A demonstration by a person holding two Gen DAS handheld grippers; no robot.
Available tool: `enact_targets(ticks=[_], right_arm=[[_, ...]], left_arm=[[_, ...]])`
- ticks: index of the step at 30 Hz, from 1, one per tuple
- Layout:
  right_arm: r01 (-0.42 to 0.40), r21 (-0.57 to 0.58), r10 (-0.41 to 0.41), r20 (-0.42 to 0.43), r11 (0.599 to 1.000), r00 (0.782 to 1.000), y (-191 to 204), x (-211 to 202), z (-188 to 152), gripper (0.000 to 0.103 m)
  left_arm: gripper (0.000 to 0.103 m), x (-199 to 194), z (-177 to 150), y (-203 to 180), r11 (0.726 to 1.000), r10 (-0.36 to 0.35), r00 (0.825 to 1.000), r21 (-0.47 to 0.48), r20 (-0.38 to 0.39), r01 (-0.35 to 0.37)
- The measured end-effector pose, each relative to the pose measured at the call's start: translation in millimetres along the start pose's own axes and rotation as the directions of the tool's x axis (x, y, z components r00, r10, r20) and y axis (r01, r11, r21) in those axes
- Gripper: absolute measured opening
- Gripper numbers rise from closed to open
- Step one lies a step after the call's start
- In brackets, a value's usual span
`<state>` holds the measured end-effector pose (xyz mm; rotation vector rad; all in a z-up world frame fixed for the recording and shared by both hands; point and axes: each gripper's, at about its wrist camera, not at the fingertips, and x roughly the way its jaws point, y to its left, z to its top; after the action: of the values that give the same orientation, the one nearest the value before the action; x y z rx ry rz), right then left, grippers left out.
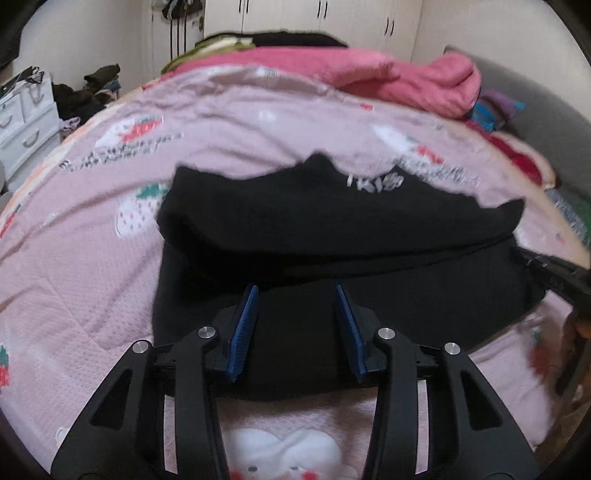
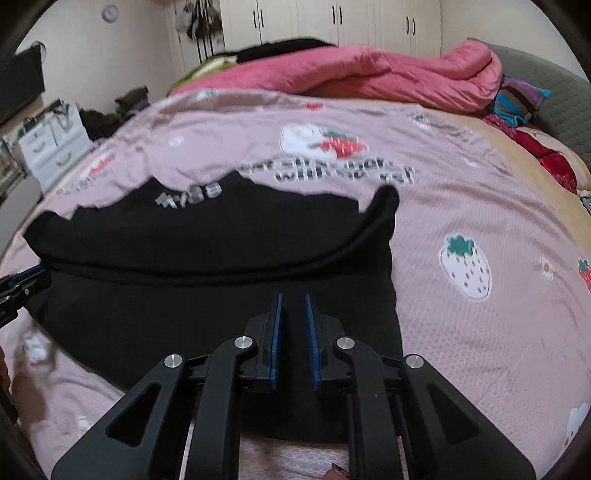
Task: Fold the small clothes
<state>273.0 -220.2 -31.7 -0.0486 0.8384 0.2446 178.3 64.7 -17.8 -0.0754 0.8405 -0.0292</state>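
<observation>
A black garment [image 1: 332, 236] with white lettering lies on the pink strawberry-print bedspread [image 1: 92, 258], its far part folded over its near part. It also shows in the right wrist view [image 2: 207, 266]. My left gripper [image 1: 297, 291] is open and empty, its blue pads [image 1: 245, 325] over the garment's near left edge. My right gripper [image 2: 293, 299] hovers over the garment's near right part with its jaws a narrow gap apart and nothing between them. Its tip shows at the right edge of the left wrist view [image 1: 546, 267].
A rolled pink quilt [image 2: 388, 77] and striped pillows [image 2: 517, 99] lie at the far end of the bed. A white drawer unit [image 2: 51, 147] and dark clothes on the floor are at the left. White wardrobes [image 2: 332, 22] stand at the back.
</observation>
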Motion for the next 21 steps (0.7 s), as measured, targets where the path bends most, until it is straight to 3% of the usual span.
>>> enact_targets(ticks=[13,21], right_arm=[[-0.016,0.041,0.016,0.001,0.999,1.0,-2.0,36.3,29.2,0.013],[-0.034,0.082,0.031,0.033,0.996,0.999,-8.8,47.2,60.4,0.013]], left_arm=[[0.034,31.2,32.2,8.0,0.999,0.034,0.999,-0.011,0.008,-0.034],[0.037,41.6,50.3,33.1,0.994,0.032,0.999,-0.11,0.037,-0.028]])
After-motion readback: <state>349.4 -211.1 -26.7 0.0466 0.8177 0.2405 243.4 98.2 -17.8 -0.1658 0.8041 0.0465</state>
